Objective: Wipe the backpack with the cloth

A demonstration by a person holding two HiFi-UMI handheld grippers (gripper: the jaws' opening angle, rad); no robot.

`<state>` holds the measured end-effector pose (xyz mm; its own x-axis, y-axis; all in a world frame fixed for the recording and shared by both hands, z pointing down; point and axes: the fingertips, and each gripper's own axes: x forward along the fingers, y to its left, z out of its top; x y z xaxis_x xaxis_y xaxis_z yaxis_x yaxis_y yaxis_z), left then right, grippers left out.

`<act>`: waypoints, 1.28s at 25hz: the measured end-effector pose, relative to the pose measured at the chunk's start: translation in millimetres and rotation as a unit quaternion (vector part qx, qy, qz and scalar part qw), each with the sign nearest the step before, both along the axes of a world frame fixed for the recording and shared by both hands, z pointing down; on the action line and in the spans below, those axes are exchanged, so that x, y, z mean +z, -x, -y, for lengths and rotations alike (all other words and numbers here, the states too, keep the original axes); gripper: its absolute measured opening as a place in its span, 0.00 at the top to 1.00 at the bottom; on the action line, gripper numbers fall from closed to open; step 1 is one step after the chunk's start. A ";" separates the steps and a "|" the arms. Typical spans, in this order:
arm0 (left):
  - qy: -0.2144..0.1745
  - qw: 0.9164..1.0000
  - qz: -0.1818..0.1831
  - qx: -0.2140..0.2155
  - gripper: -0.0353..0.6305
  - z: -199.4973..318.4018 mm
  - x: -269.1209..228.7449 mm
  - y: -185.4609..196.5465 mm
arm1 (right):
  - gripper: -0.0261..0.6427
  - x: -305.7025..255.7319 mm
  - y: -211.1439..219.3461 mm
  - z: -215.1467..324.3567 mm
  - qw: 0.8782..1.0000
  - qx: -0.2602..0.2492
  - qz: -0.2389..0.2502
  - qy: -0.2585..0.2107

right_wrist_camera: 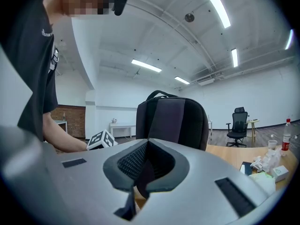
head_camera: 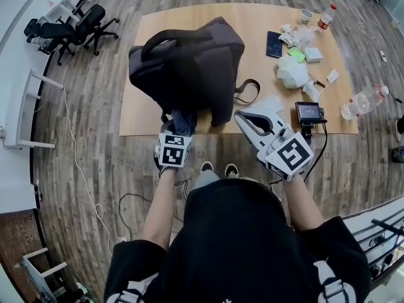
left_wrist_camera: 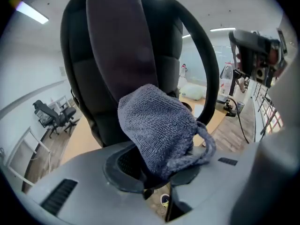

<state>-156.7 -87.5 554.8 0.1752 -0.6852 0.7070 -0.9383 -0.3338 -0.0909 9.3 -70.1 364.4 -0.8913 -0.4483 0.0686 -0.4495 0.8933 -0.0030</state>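
A dark backpack (head_camera: pixel 189 65) stands upright on the wooden table (head_camera: pixel 259 74), its straps facing me. My left gripper (head_camera: pixel 178 126) is at the table's near edge, shut on a bunched grey-blue cloth (head_camera: pixel 184 120). In the left gripper view the cloth (left_wrist_camera: pixel 157 128) bulges out of the gripper (left_wrist_camera: pixel 157 172) right in front of the backpack (left_wrist_camera: pixel 119 55); whether they touch I cannot tell. My right gripper (head_camera: pixel 243 115) hovers just right of the backpack, shut and empty. In the right gripper view the gripper (right_wrist_camera: pixel 143 172) points level at the backpack (right_wrist_camera: pixel 171 121).
On the table's right side lie a phone (head_camera: pixel 274 43), crumpled white paper (head_camera: pixel 292 73), a small screen device (head_camera: pixel 308 112) with a cable, a water bottle (head_camera: pixel 363 101) and a cup (head_camera: pixel 305 14). Office chairs (head_camera: pixel 69 29) stand at the far left, by a white rack (head_camera: pixel 25 112).
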 end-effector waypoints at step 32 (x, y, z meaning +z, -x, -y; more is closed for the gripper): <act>-0.220 0.951 -0.147 0.160 0.80 32.7 -285.4 -121.8 | 0.86 97.0 42.8 -8.6 0.948 -0.250 0.064 0.188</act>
<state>-34.9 -120.3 269.4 0.5705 -0.7813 0.2531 -0.8013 -0.5971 -0.0369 -33.6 -61.5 461.4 -0.9976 0.0666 0.0163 0.0551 0.9195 -0.3891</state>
